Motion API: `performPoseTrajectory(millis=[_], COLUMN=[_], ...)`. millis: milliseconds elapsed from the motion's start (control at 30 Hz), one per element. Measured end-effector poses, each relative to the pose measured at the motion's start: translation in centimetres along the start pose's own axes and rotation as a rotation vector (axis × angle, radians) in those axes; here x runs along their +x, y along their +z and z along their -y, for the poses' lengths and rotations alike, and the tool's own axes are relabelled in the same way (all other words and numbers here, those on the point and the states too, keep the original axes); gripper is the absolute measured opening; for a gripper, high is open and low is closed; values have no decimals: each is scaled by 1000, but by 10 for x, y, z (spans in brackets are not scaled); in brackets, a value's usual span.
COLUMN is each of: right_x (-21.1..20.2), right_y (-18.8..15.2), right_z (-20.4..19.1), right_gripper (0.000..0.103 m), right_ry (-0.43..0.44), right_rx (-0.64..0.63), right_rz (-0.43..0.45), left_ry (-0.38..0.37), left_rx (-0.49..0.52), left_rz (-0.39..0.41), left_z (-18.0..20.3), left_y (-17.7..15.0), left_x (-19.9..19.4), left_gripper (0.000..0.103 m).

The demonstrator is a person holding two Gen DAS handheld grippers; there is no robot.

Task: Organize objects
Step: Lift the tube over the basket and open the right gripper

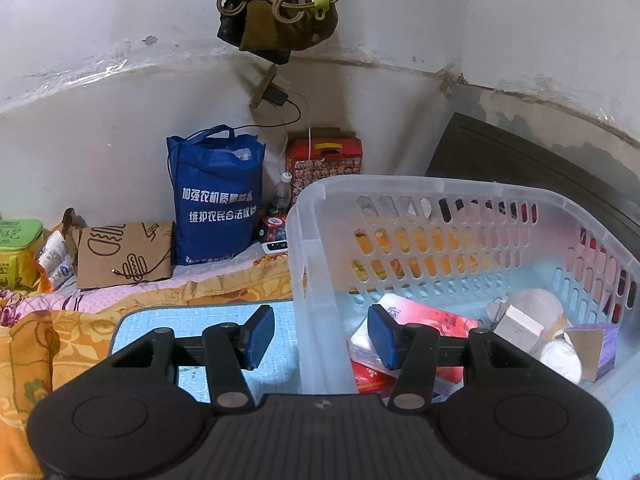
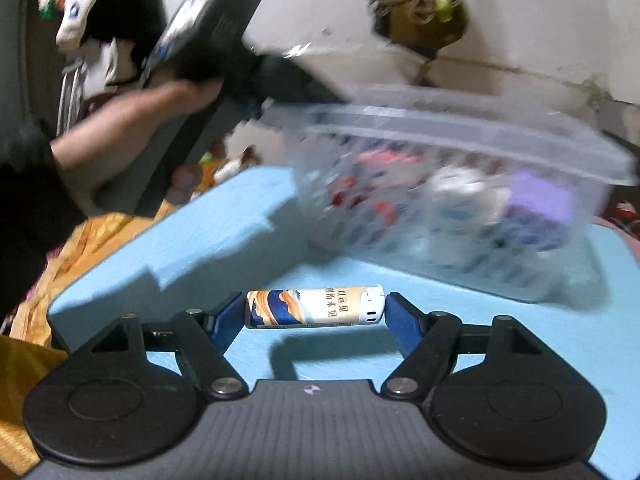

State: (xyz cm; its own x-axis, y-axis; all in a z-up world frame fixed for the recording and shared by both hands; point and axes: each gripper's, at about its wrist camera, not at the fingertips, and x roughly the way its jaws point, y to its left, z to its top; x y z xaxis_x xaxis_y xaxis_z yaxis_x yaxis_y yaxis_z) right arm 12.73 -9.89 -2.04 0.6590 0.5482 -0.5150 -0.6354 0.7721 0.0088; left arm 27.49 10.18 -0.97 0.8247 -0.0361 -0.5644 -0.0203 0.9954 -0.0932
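On the blue mat [image 2: 520, 332], a clear basket [image 1: 460, 192] stands with a red-and-white tissue pack [image 1: 432, 316], white rolls [image 1: 560, 356], a small white box [image 1: 518, 326] and a purple box [image 1: 604, 348] inside. The left gripper [image 1: 322, 336] straddles the basket's near wall, one blue pad outside and one inside; its jaws are partly open, and whether the pads press the wall cannot be told. The right gripper [image 2: 316, 316] holds a lighter [image 2: 316, 307] crosswise, a pad on each end, lifted clear of the mat with its shadow below, near the basket's front. In the right wrist view the basket is blurred, and a hand [image 2: 132, 120] grips the left tool above the mat. Behind, a blue bag [image 1: 216, 200] and a red box [image 1: 326, 158] stand by the wall.
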Motion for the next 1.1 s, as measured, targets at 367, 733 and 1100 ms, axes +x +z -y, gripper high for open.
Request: performPoseTrajectory(millis=[367,733,1100], right_x=[-58,-32,45], right_y=[25,80,110], right_z=[34,83,106], right_gripper=[78,78,78], right_ry=[-40,-167,-243], right_rx=[65,133,147], right_rz=[199,250,145], left_ry=[8,12,10], left_rx=[-14,-17,-17], left_rz=[-1,0,1], left_z=[2,2,0], left_y=[1,2,2], left_x=[-1,-1,-1], left_gripper=[57,57,57])
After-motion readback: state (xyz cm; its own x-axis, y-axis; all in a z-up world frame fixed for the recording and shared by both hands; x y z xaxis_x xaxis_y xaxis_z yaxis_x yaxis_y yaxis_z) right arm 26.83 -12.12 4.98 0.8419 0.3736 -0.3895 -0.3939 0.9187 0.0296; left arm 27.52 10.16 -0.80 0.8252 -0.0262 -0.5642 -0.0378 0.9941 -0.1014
